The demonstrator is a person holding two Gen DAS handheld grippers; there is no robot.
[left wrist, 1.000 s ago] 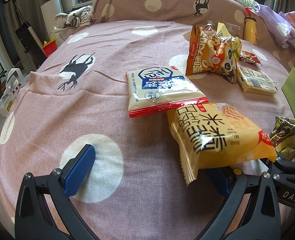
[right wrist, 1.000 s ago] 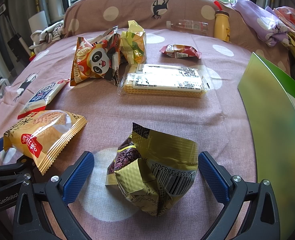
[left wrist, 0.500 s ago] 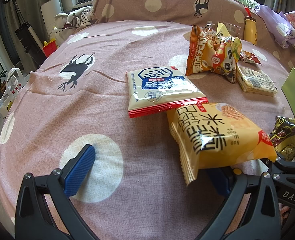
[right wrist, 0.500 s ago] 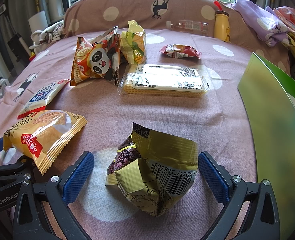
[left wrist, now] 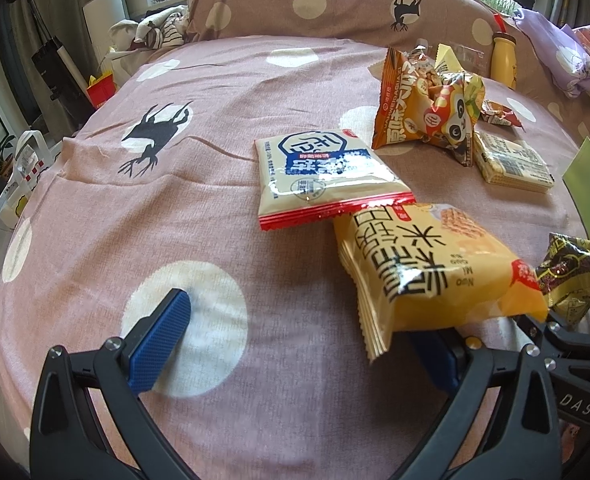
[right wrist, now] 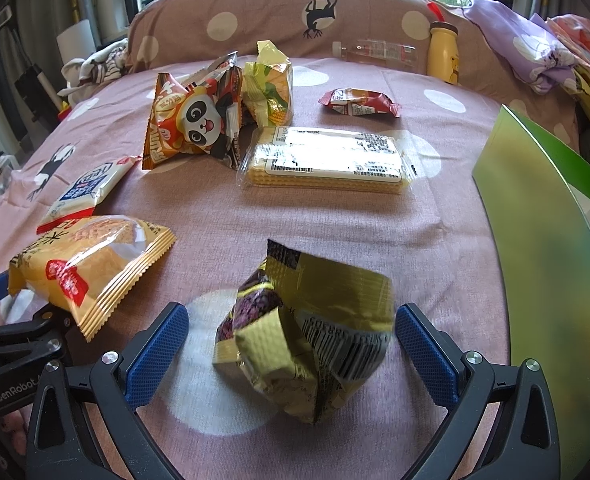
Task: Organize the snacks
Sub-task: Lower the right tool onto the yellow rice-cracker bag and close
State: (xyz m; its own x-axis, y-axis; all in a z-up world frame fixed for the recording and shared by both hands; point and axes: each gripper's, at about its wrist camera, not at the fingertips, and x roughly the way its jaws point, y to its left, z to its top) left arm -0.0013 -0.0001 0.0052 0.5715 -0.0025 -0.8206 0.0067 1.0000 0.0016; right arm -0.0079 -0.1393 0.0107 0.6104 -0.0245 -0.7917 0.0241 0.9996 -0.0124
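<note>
1. Snacks lie scattered on a pink, polka-dotted woven bedspread (right wrist: pixel 335 224).
2. A crinkled gold foil packet (right wrist: pixel 311 336), slightly blurred, sits between the right gripper (right wrist: pixel 291 340)'s wide-spread, blue-textured pads, touching neither.
3. The left gripper (left wrist: pixel 307 340) is spread wide; a glossy orange pillow bag (left wrist: pixel 427 276) overlaps its right pad.
4. A flat cream packet (left wrist: pixel 323 176) rests against the orange bag.

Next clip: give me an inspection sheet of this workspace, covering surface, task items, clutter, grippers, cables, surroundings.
Surface: pink bedspread with white dots, wrinkled.
Job's things: crumpled gold foil snack bag between the right jaws; yellow-orange rice-cracker bag; cream-and-blue flat packet overlapping it; orange panda bag; clear-wrapped wafer pack; small red wrapped snack.
Clutter: yellow bottle, clear bottle.
Grippers: left gripper open, empty; right gripper open, not gripping.
Cables: nothing seen.
Surroundings: green box wall; windows behind.
</note>
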